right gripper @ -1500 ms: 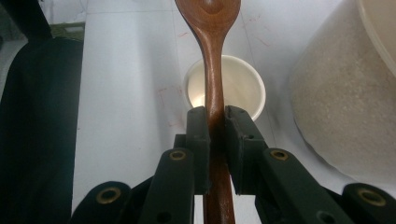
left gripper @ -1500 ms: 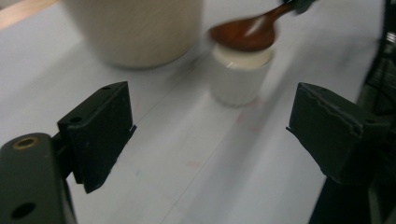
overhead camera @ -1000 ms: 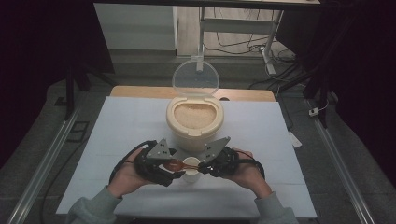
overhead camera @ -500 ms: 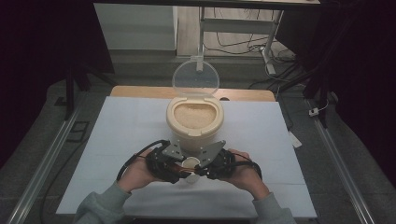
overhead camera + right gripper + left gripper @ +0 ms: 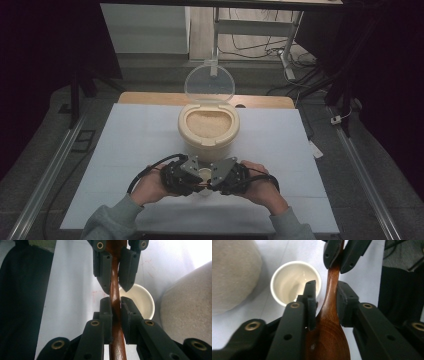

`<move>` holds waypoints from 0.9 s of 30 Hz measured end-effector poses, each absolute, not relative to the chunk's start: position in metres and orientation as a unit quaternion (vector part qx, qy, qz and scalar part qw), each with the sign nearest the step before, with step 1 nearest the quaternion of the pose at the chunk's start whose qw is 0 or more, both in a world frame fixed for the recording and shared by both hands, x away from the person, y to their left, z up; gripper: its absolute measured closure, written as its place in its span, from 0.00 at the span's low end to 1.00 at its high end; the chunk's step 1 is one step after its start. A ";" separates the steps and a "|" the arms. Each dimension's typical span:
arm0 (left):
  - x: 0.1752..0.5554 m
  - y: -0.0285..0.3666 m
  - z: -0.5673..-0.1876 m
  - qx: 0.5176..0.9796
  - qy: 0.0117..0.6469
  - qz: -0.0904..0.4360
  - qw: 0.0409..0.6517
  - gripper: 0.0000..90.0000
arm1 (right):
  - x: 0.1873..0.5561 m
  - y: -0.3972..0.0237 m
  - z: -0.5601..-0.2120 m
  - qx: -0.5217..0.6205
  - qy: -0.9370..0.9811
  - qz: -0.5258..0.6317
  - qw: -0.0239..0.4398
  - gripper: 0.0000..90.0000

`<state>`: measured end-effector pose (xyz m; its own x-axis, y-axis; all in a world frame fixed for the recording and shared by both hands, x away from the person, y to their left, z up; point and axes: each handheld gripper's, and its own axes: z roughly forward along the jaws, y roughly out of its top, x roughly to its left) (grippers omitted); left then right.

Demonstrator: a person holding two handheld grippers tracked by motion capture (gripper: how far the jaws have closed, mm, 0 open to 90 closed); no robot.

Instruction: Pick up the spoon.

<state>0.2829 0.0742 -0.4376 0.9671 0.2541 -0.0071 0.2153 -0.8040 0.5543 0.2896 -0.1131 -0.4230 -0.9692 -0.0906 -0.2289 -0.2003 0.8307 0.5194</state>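
A brown wooden spoon (image 5: 329, 327) lies level between my two grippers, just above a small white cup (image 5: 204, 175) at the table's front. My left gripper (image 5: 192, 175) is shut on the spoon where the handle widens into the bowl (image 5: 327, 290). Facing it, my right gripper (image 5: 220, 175) is shut on the thin handle (image 5: 115, 300). In the right gripper view the left gripper (image 5: 115, 287) clamps the spoon (image 5: 115, 340) farther along. The cup (image 5: 292, 285) is empty and stands upright beside the jaws.
A beige rice container (image 5: 208, 130) full of rice stands just behind the cup, its clear lid (image 5: 209, 85) hinged up. The white table (image 5: 135, 145) spreads to both sides. The container's wall (image 5: 190, 305) is close to the grippers.
My left gripper has moved right, towards the right gripper, and now meets it over the cup with its jaws on the spoon. The right gripper has hardly moved.
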 end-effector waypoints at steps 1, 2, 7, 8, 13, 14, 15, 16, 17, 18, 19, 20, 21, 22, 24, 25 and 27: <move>0.283 0.074 -0.438 0.950 0.121 0.031 0.286 0.83 | 0.289 -0.112 -0.423 -0.080 0.952 0.278 0.097 0.89; 0.282 0.073 -0.439 0.951 0.119 0.030 0.283 0.84 | 0.288 -0.112 -0.424 -0.080 0.952 0.278 0.097 0.89; 0.281 0.073 -0.440 0.949 0.119 0.043 0.287 0.87 | 0.290 -0.112 -0.426 -0.063 0.951 0.286 0.098 0.87; 0.281 0.073 -0.440 0.949 0.121 0.046 0.288 0.87 | 0.291 -0.113 -0.426 -0.058 0.949 0.294 0.098 0.85; 0.281 0.078 -0.439 0.943 0.132 0.067 0.300 0.87 | 0.298 -0.126 -0.417 0.005 0.929 0.355 0.105 0.69; 0.282 0.080 -0.439 0.939 0.137 0.076 0.306 0.87 | 0.300 -0.129 -0.415 0.021 0.923 0.369 0.111 0.66; 0.282 0.080 -0.439 0.939 0.137 0.076 0.306 0.88 | 0.300 -0.129 -0.415 0.021 0.923 0.369 0.111 0.66; 0.281 0.081 -0.438 0.937 0.140 0.080 0.309 0.88 | 0.301 -0.132 -0.413 0.036 0.917 0.381 0.111 0.64; 0.281 0.083 -0.438 0.934 0.143 0.087 0.315 0.88 | 0.301 -0.138 -0.410 0.066 0.906 0.400 0.117 0.60; 0.281 0.083 -0.438 0.934 0.143 0.087 0.315 0.88 | 0.302 -0.141 -0.410 0.081 0.902 0.408 0.118 0.59; 0.281 0.083 -0.437 0.933 0.146 0.091 0.318 0.88 | 0.302 -0.141 -0.410 0.081 0.902 0.408 0.118 0.59; 0.280 0.084 -0.437 0.931 0.148 0.094 0.320 0.88 | 0.303 -0.146 -0.409 0.107 0.892 0.422 0.123 0.58; 0.280 0.085 -0.437 0.930 0.149 0.098 0.322 0.88 | 0.303 -0.146 -0.409 0.107 0.892 0.422 0.123 0.58; 0.280 0.085 -0.436 0.928 0.150 0.101 0.325 0.88 | 0.304 -0.151 -0.408 0.128 0.885 0.429 0.128 0.57; 0.280 0.086 -0.436 0.926 0.153 0.106 0.330 0.88 | 0.304 -0.153 -0.408 0.139 0.882 0.432 0.131 0.57; 0.280 0.087 -0.435 0.924 0.155 0.110 0.332 0.88 | 0.304 -0.154 -0.408 0.149 0.880 0.431 0.134 0.56; 0.280 0.088 -0.435 0.922 0.158 0.115 0.336 0.88 | 0.304 -0.158 -0.408 0.167 0.874 0.435 0.137 0.56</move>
<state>0.2799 0.0875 -0.4352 0.9241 0.3674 0.1052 0.2136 -0.7249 0.6549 0.3041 -0.1580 -0.4081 -0.9072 0.4101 -0.0938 0.1727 0.5663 0.8059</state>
